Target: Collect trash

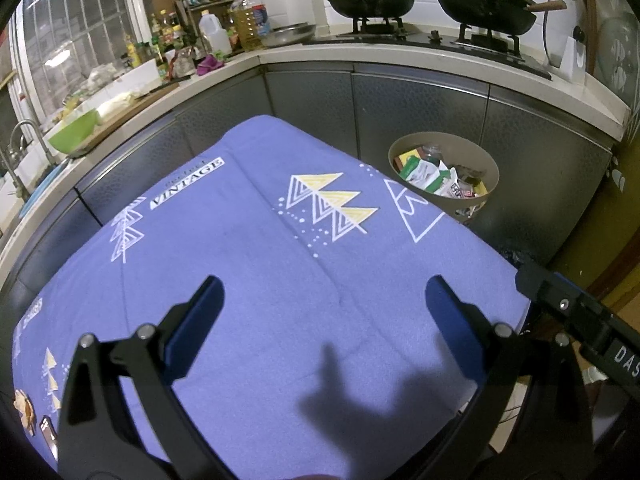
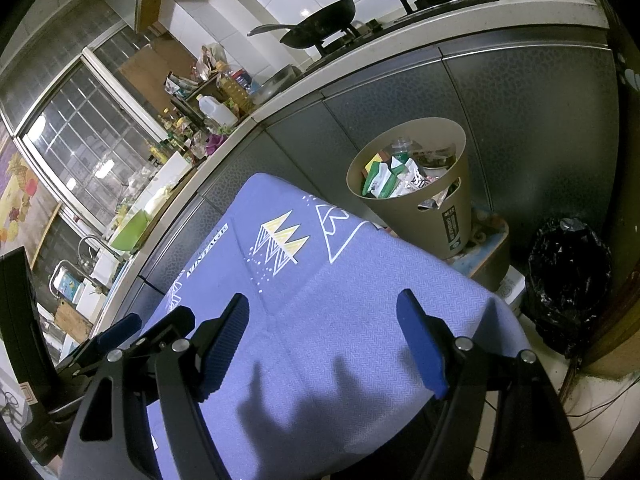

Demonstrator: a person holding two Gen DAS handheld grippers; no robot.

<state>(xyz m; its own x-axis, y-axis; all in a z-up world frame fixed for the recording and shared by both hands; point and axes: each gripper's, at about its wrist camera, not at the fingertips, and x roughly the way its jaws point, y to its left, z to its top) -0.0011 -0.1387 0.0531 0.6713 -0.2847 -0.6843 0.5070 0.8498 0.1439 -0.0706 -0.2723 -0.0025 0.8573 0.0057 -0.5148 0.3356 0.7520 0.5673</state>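
My left gripper [image 1: 324, 296] hangs open over a purple-blue cloth [image 1: 260, 248] with white and yellow tree prints, and nothing sits between its blue pads. The right gripper [image 2: 324, 312] is open too, above the same cloth [image 2: 320, 300], also with nothing in it. A beige bin [image 1: 452, 203] stands past the cloth's far right corner, filled with green-and-white wrappers [image 1: 430, 174]. The right wrist view shows the bin [image 2: 404, 222] as well. A crumpled brownish scrap [image 1: 23, 406] and a small dark wrapper [image 1: 47, 434] lie at the cloth's near left edge.
Grey cabinet fronts [image 1: 420, 108] run behind the cloth under a counter with woks [image 1: 372, 4], bottles and a green bowl [image 1: 74, 134]. A black bag [image 2: 568, 280] sits on the floor right of the bin. One left gripper finger [image 2: 124, 326] shows left of the right one.
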